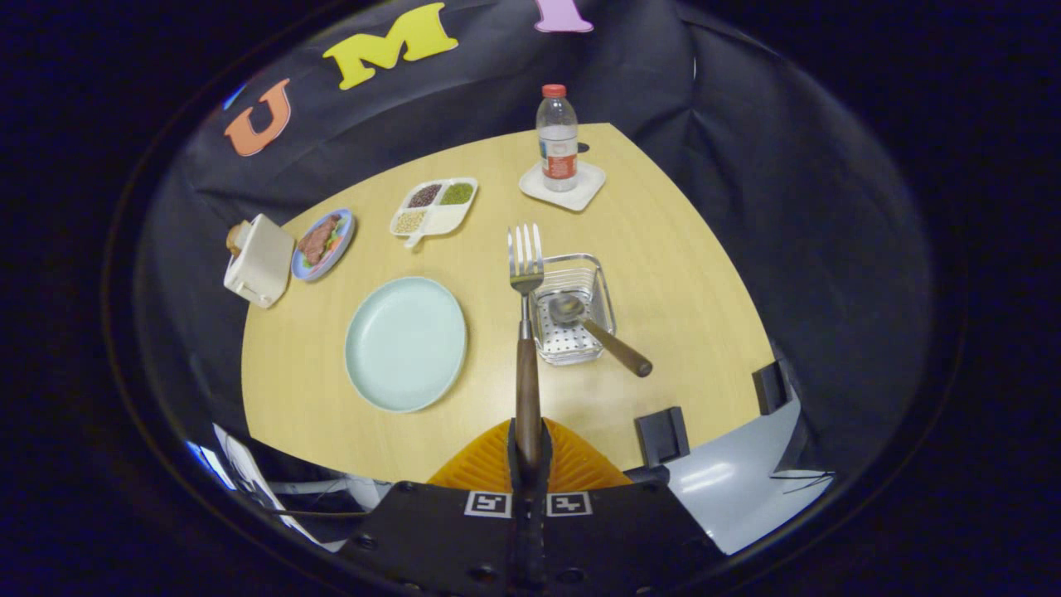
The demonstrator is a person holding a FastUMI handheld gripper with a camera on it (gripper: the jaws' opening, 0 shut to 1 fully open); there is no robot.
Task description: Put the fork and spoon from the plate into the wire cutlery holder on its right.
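Wood-handled and steel-tined, the fork stands straight out at the centre of the frame, its dark handle pinched between the closed fingers of the gripper, tines just left of the wire cutlery holder. About half the job looks done: the spoon already lies in the holder, bowl down on the perforated base, brown handle leaning over the lower right rim. Left of centre, the pale green plate sits bare. Only lowering the fork in remains.
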